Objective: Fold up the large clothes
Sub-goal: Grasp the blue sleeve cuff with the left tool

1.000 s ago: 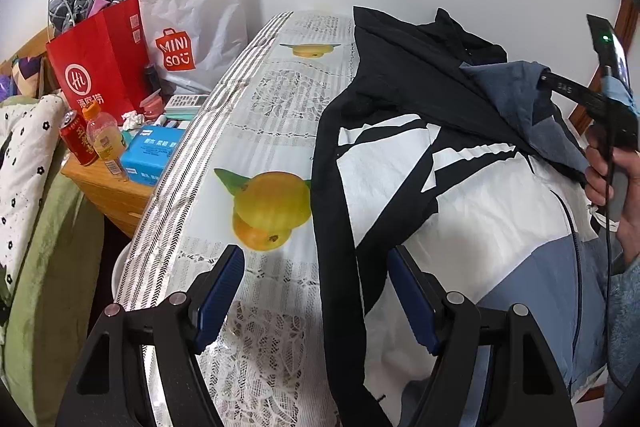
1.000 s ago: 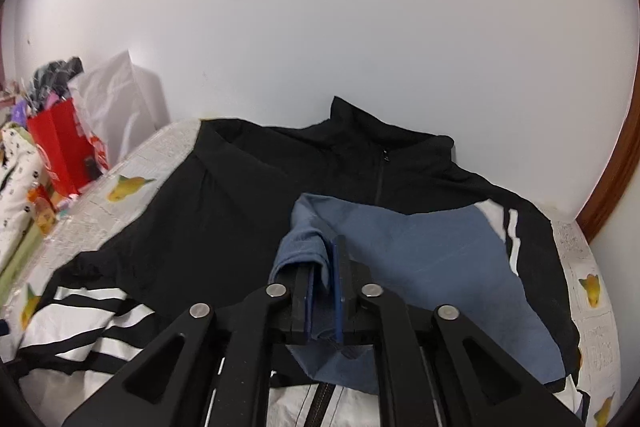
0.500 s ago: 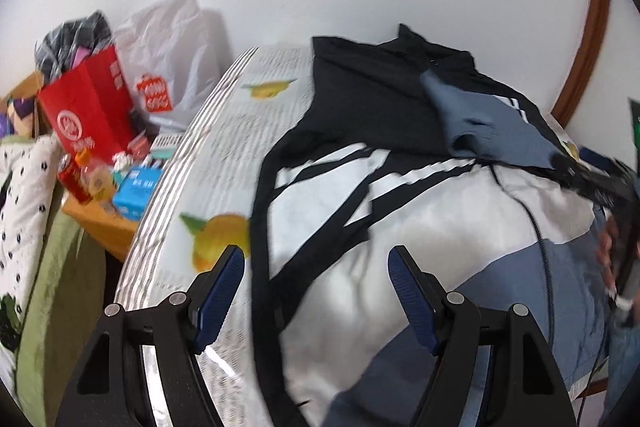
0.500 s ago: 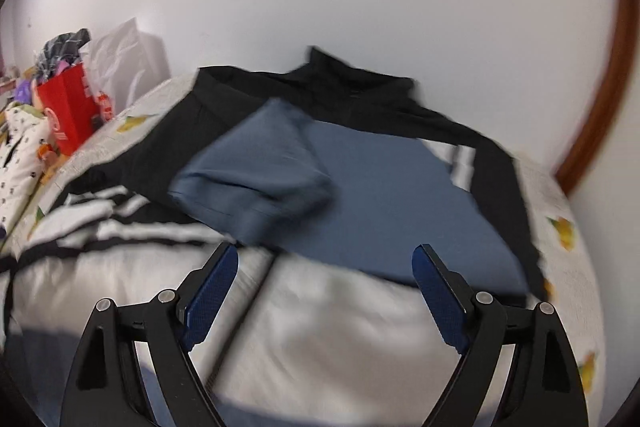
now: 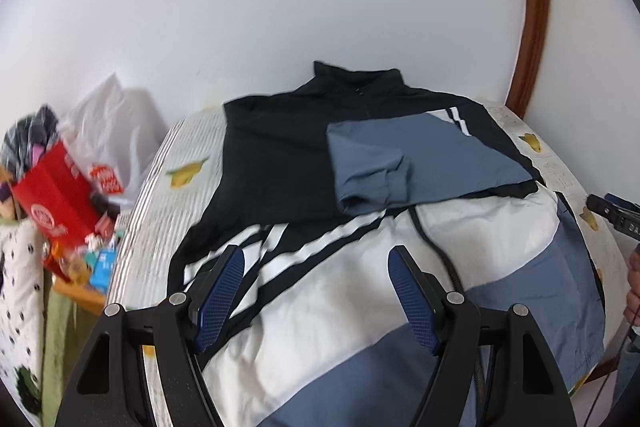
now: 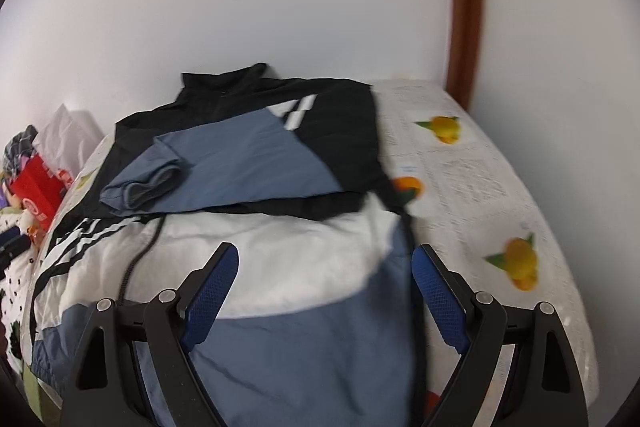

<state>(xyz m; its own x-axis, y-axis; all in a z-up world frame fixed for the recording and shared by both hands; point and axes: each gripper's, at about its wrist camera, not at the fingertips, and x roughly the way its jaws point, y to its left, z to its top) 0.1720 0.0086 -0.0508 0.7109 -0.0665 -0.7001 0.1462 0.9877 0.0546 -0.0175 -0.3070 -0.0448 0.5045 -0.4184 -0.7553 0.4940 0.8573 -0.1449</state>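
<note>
Jacket: thin, limp, slippery shell, light but sprawling, best pinched at hem corners or a seam; left gripper and right gripper both agape, empty.

Jacket: thin woven cloth, matt, lightly creased, in black, white and slate-blue panels; its folded sleeve shows the same matt weave. Under the jacket, table: covered with a smooth, faintly glossy plastic-looking sheet printed with lace and fruit. Left of the jacket: red bag, stiff smooth paper; white bag, thin crinkled material. Left tongs and right tongs: matt black plastic arms, blue pads with a rough gridded texture, bright metal pivot pins. Right of the jacket: brown frame, glossy wood.
</note>
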